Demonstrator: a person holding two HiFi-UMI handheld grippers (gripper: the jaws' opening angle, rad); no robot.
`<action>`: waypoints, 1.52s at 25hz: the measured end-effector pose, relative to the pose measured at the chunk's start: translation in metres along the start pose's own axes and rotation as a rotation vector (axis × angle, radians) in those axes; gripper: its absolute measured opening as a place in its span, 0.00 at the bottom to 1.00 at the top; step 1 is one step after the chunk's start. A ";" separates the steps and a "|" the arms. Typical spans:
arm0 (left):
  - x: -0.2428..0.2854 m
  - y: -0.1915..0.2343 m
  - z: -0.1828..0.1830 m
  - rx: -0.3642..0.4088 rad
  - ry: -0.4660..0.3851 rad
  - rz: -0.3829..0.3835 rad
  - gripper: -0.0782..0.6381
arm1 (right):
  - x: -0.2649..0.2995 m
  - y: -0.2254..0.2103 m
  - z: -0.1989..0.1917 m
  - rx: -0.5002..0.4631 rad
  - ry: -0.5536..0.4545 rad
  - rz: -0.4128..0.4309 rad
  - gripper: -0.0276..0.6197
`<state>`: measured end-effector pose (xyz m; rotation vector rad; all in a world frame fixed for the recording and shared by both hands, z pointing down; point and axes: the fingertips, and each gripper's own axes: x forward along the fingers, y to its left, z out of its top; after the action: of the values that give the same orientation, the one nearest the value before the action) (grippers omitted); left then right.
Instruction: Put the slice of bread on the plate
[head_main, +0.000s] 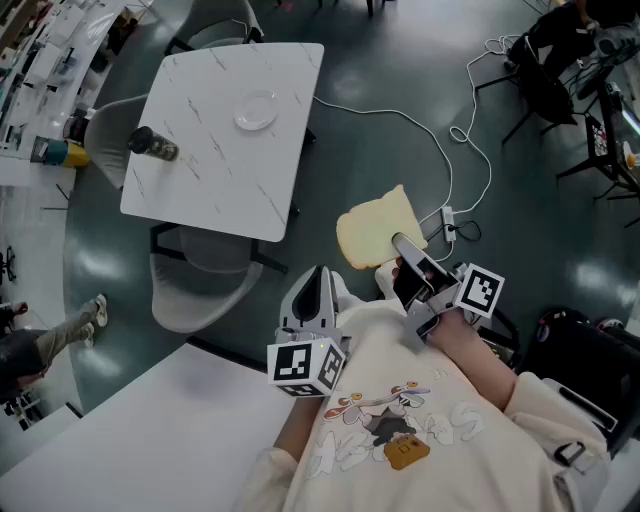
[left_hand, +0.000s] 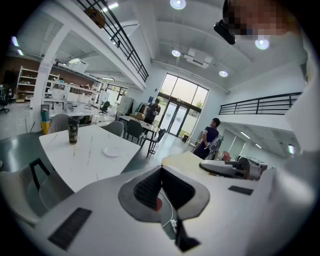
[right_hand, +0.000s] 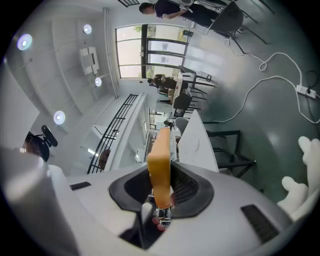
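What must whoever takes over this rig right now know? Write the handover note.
Right gripper: shut on the bread, gripping one edge. The slice is in the air over the floor, short of the table.
Left gripper: shut, empty, close to the body.
Plate: bare, on the white table ahead, with a dark can to its left.
Done: the bread is in hand.
Left: carry it over the table, lay it on the plate, open the fingers.
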<state>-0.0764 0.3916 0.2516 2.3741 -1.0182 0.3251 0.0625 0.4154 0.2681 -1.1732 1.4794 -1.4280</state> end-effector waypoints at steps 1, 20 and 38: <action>-0.001 0.002 0.000 -0.006 -0.003 0.011 0.12 | 0.001 0.001 0.000 0.001 0.002 0.003 0.19; 0.035 -0.051 -0.002 -0.034 -0.005 0.125 0.12 | -0.020 -0.009 0.067 0.071 0.085 0.028 0.19; 0.072 -0.061 -0.003 -0.020 -0.009 0.154 0.12 | -0.005 -0.014 0.087 0.027 0.171 0.048 0.19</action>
<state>0.0169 0.3851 0.2609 2.2860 -1.2065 0.3589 0.1481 0.3942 0.2742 -1.0131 1.5877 -1.5425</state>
